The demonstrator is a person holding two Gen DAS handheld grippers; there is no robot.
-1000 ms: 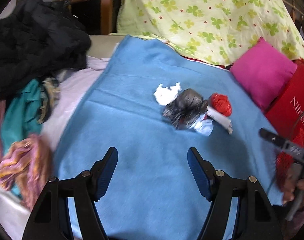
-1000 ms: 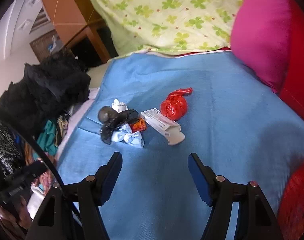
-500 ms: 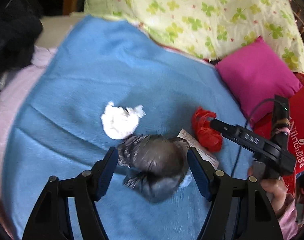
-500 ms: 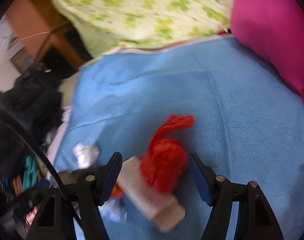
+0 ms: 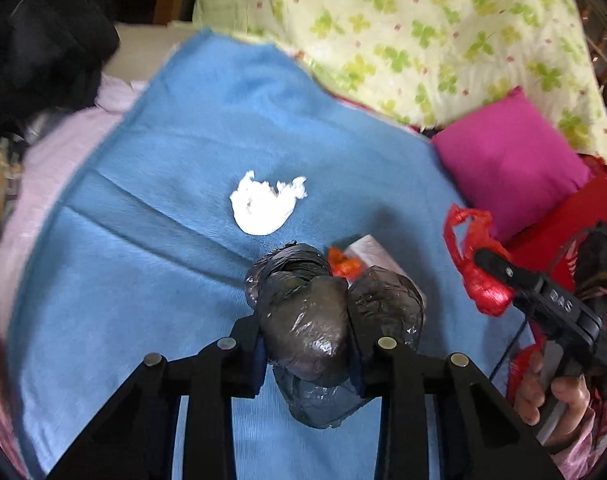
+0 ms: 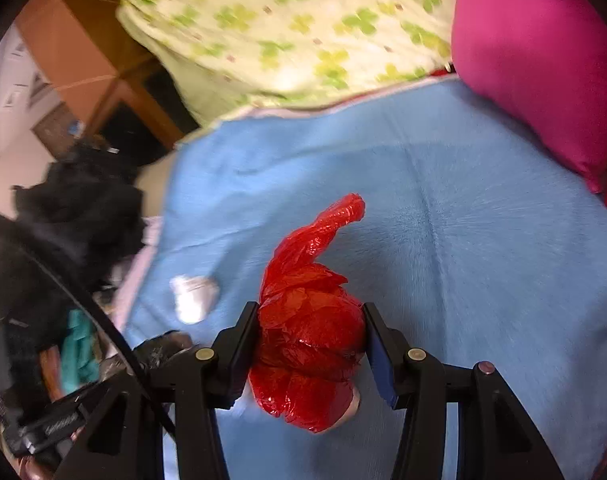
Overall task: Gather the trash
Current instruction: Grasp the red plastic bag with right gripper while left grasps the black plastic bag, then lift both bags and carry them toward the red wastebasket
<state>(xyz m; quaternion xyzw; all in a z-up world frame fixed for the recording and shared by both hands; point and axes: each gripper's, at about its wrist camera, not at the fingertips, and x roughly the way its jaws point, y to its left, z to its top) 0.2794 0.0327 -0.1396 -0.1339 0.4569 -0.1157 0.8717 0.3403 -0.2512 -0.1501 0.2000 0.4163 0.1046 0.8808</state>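
Left gripper (image 5: 307, 344) just closing, clamped on black bag (image 5: 303, 320); right gripper (image 6: 311, 344) just closing, pinching red bag (image 6: 307, 332). Lift straight, grips firm.

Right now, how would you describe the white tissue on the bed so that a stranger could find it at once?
Look at the blue blanket that covers the bed, below the clover-print quilt. Near its middle lies the white tissue, a crumpled wad just beyond the black bag. It is the only white, matte piece; the black bag and the red bag are shiny plastic.
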